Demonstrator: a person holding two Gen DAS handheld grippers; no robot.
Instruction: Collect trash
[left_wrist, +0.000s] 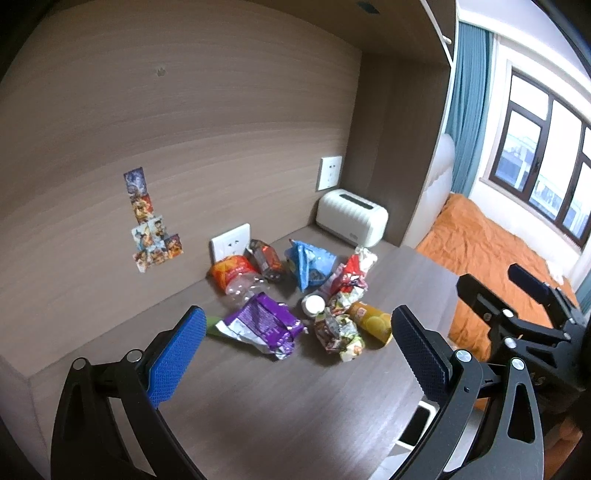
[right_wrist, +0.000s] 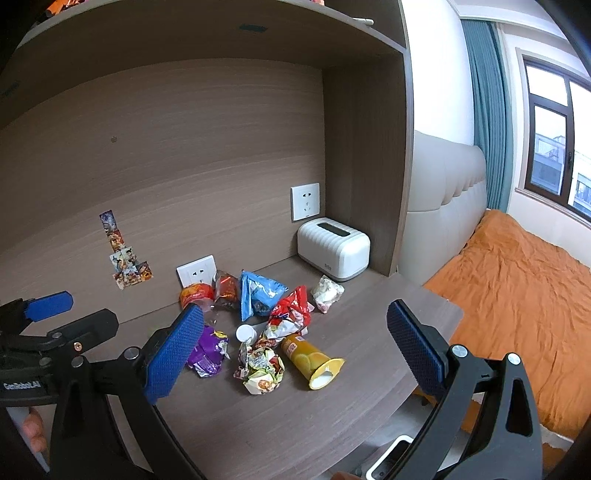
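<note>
A pile of trash lies on the wooden desk (left_wrist: 258, 406): a purple wrapper (left_wrist: 260, 326), a yellow chip can on its side (left_wrist: 371, 323), a blue bag (left_wrist: 310, 264), a red bag (left_wrist: 351, 275), a crumpled wrapper (left_wrist: 338, 334), a crushed clear bottle (left_wrist: 243, 282) and a small white cap (left_wrist: 314, 304). The same pile shows in the right wrist view, with the can (right_wrist: 312, 360) and purple wrapper (right_wrist: 207, 352). My left gripper (left_wrist: 299, 354) is open and empty, above the desk just short of the pile. My right gripper (right_wrist: 295, 347) is open and empty, also short of it.
A white ribbed box (left_wrist: 351, 218) stands at the back right corner, under a wall socket (left_wrist: 329, 172). Another socket plate (left_wrist: 229, 246) leans behind the pile. Stickers (left_wrist: 149, 229) are on the back panel. A white bin rim (left_wrist: 417, 428) shows below the desk edge. A bed with an orange cover (right_wrist: 517, 295) lies to the right.
</note>
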